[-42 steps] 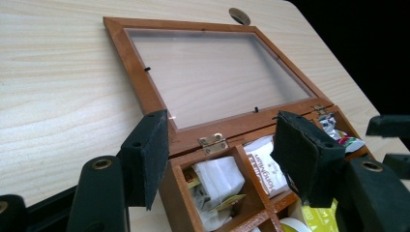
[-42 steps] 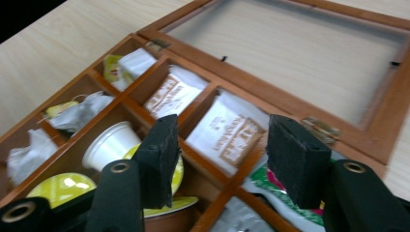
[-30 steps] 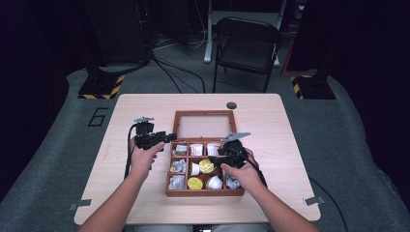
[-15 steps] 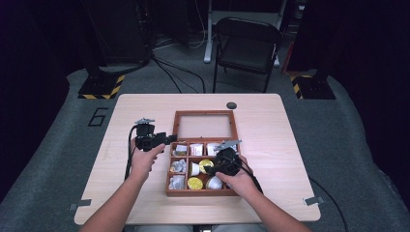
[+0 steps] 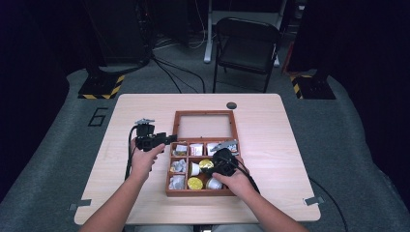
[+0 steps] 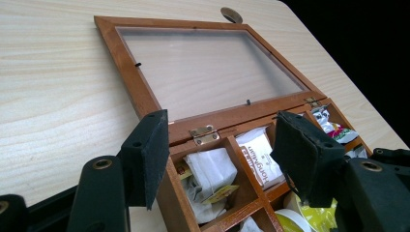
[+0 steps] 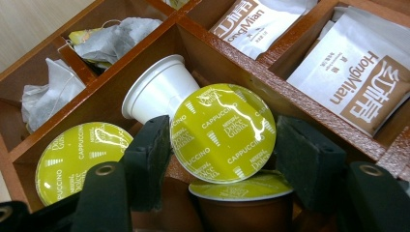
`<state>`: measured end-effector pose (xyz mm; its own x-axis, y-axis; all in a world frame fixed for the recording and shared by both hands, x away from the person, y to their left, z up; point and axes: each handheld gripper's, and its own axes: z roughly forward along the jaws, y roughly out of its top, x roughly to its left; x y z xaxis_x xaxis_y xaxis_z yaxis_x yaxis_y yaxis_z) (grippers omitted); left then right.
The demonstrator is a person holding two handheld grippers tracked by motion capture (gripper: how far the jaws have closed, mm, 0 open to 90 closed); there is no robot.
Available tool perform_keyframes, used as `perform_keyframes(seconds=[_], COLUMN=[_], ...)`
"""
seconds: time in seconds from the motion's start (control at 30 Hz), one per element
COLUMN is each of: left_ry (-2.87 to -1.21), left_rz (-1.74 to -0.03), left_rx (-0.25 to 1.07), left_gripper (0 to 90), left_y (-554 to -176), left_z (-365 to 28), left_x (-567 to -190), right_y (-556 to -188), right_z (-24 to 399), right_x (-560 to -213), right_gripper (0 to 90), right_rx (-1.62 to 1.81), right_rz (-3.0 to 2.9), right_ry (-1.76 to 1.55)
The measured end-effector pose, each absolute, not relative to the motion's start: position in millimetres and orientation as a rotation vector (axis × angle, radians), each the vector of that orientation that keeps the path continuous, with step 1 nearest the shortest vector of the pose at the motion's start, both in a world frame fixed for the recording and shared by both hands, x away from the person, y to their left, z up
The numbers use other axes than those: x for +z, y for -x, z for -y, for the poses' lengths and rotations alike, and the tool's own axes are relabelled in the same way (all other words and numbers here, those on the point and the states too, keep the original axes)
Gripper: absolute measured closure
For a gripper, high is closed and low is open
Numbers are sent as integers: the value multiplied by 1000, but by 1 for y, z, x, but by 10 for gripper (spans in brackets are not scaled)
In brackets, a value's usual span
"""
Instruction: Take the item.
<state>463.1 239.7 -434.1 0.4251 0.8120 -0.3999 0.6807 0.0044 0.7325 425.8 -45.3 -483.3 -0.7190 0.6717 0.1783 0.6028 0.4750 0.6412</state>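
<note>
Right gripper [image 7: 222, 145] in the wooden box [image 5: 200, 192] near the table's front edge, jaws just opening around a green-lidded capsule [image 7: 223, 133], left gripper [image 6: 222, 154] parted over the box's rear-left corner, holding nothing.

we see a pale wooden table [image 5: 270, 130] with rounded corners. on it lies a reddish-brown wooden compartment box [image 5: 168, 181], its glass-paned lid [image 5: 205, 125] laid open flat on the tabletop behind it. a small dark round disc [image 5: 231, 105] sits near the far edge, apart from the lid.
</note>
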Motion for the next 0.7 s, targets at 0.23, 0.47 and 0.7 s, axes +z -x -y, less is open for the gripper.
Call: perform_keyframes(seconds=[0.23,0.47,0.7], left_ry=[-1719,-1720,-1718], left_rz=[-1300,-1306,-1311], left_rx=[176,178,180], left_gripper=[377,379,381], left_y=[-462,-462,-463], left_z=[-240,-242,-243], left_x=[-434,-435,-436], right_y=[-428,-430,-428], right_z=[38,36,34], right_x=[-485,-486,-486], right_gripper=[360,361,367], right_rx=[1024,1001,981], right_rz=[-2637,-2653,-2653], right_ry=[-1099,-1104,-1092])
